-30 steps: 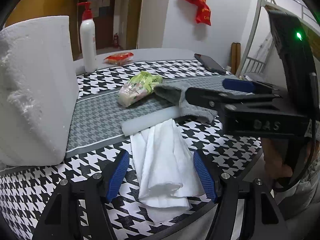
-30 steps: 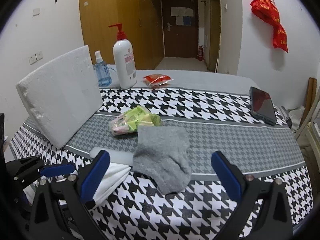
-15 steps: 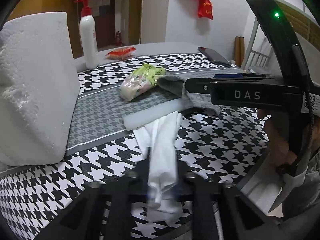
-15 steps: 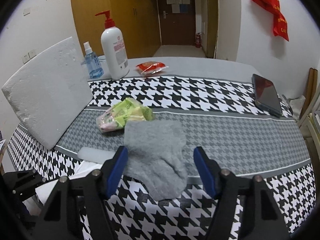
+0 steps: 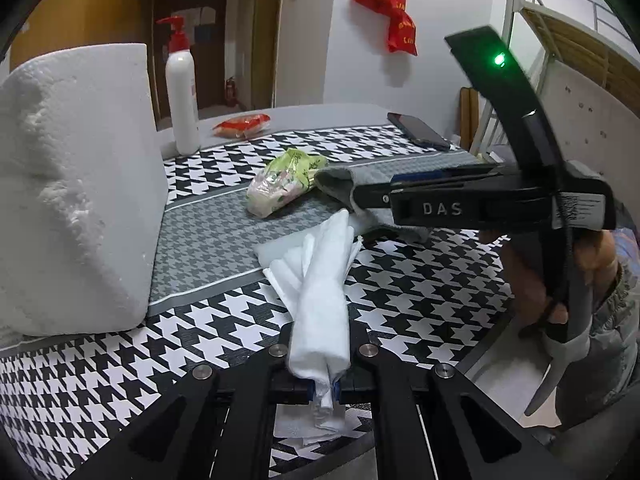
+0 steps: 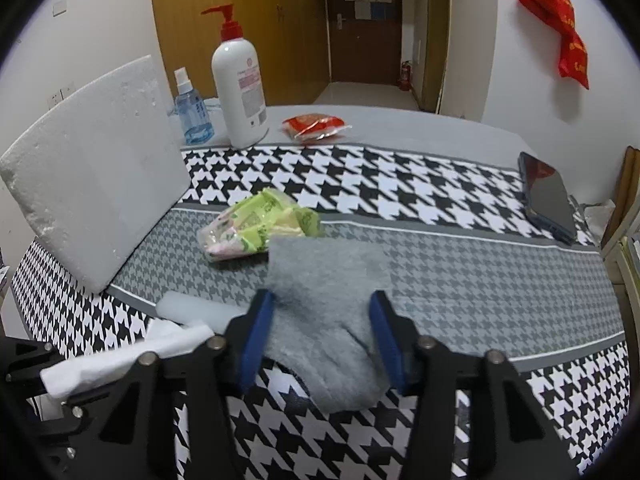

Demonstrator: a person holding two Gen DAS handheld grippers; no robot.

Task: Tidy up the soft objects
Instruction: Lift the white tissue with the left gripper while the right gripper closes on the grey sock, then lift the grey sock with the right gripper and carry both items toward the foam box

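Observation:
A white cloth (image 5: 320,300) lies bunched into a narrow strip on the houndstooth table cover, and my left gripper (image 5: 322,388) is shut on its near end. A grey sock (image 6: 324,280) lies flat on the grey band of the cover, with its toe end towards me. My right gripper (image 6: 322,340) straddles the sock's near part. Its blue pads (image 6: 258,336) stand at the sock's two edges and its jaws are closing, with the sock between them. From the left wrist view the right gripper (image 5: 400,196) reaches in from the right over the sock (image 5: 340,184).
A large white foam block (image 6: 100,168) stands at the left. A green snack packet (image 6: 256,228) lies just behind the sock, and a white foam strip (image 6: 192,310) beside the cloth. A pump bottle (image 6: 240,84), a spray bottle (image 6: 192,112), a red packet (image 6: 314,126) and a phone (image 6: 548,196) sit farther back.
My left gripper has shut on the white cloth and squeezed it into a narrow strip. The right gripper's jaws have narrowed from wide open to the sock's edges.

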